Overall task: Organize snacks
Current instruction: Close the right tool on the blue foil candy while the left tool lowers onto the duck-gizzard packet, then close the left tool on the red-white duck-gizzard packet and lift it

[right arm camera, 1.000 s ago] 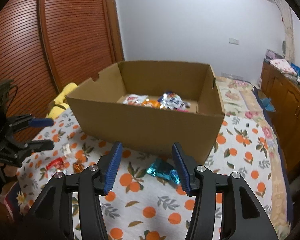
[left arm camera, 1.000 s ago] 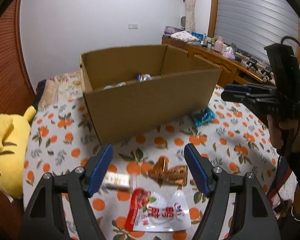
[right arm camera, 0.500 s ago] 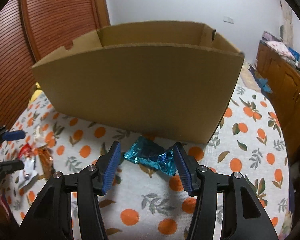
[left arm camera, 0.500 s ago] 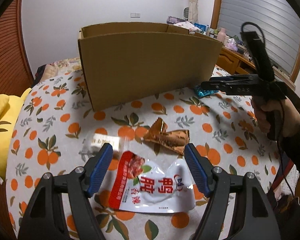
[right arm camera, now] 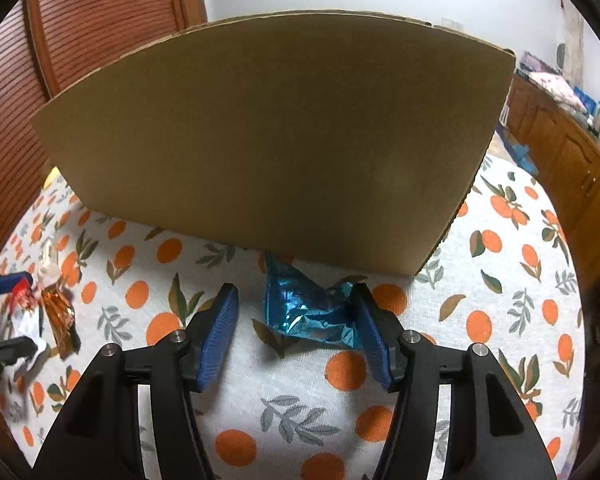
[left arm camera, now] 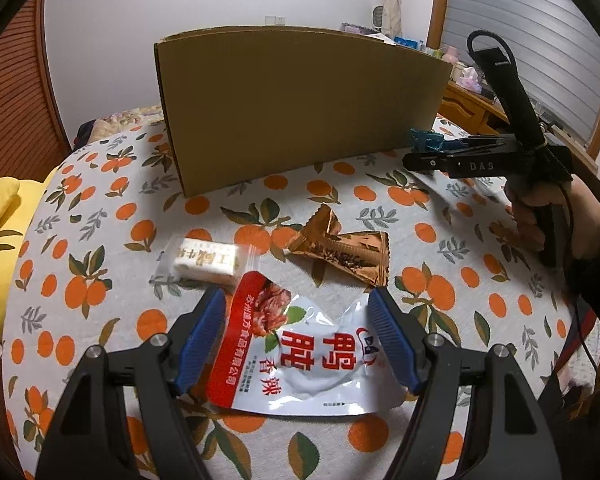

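Closest to us, our left claw (left arm camera: 296,344) hangs released over the white pouch (left arm camera: 300,360), one blue pad on each side of it and neither pressing. To take it well we would sink a touch further and pinch the crumpled middle, not the flat slippery edge. Just past the left pad lies the white bar (left arm camera: 204,262); beyond the right pad, the brown wrapper (left arm camera: 340,252), clear of the pouch, so a straight squeeze should lift one snack only.

Our right claw (right arm camera: 296,328) is opening around the blue wrapper (right arm camera: 304,312). The right pad sits against the foil, while the left pad stands apart. We would shift a little right to centre it before squeezing.

Beyond both claws rises the box (right arm camera: 272,140), its wall just behind the blue wrapper on the orange-print desk (right arm camera: 500,280). We must lift high to clear that rim.
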{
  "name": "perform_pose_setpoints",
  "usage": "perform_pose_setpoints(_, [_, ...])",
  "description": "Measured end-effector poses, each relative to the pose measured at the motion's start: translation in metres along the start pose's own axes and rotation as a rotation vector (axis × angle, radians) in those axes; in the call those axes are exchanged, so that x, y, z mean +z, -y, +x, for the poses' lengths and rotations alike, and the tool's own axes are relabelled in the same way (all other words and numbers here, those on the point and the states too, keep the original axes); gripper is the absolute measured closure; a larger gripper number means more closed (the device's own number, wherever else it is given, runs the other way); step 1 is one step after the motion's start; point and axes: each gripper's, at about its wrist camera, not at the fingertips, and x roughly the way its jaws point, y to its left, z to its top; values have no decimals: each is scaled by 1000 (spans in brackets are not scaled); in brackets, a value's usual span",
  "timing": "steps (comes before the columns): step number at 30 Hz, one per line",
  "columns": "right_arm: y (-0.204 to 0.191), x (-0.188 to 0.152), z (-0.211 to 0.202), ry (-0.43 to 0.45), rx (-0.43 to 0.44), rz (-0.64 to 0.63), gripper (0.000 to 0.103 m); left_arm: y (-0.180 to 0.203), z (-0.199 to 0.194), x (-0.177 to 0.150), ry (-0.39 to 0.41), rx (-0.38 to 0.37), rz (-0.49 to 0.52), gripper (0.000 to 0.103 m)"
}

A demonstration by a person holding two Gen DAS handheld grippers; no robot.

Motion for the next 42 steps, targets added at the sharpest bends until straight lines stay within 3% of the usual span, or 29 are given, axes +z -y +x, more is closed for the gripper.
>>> perform_pose_setpoints(1, [-1,-1,1,-1,-10,-7,54,-1,0,0,-1,0,-4,29])
perform_pose_setpoints(2, [-1,-2,0,1,-23,-14,69,-1,1,0,-2,1,-7,29])
perform_pose_setpoints(7, [-2,-7,-5,12,-29,-29,83,-4,2,-1,-1,-4,-24,29])
perform_pose_setpoints(22, [-22,-61,-67,107,71,6,83,1,-6,-4,-7,1,-17,29])
perform_pose_setpoints(34, [-42,-82,-78,132,80,8,83,12,-6,-6,-39,-9,-47,29])
perform_pose_setpoints(42, [-41,-85,-76,141,79,8,83,32,3,-11,-57,69,39,25])
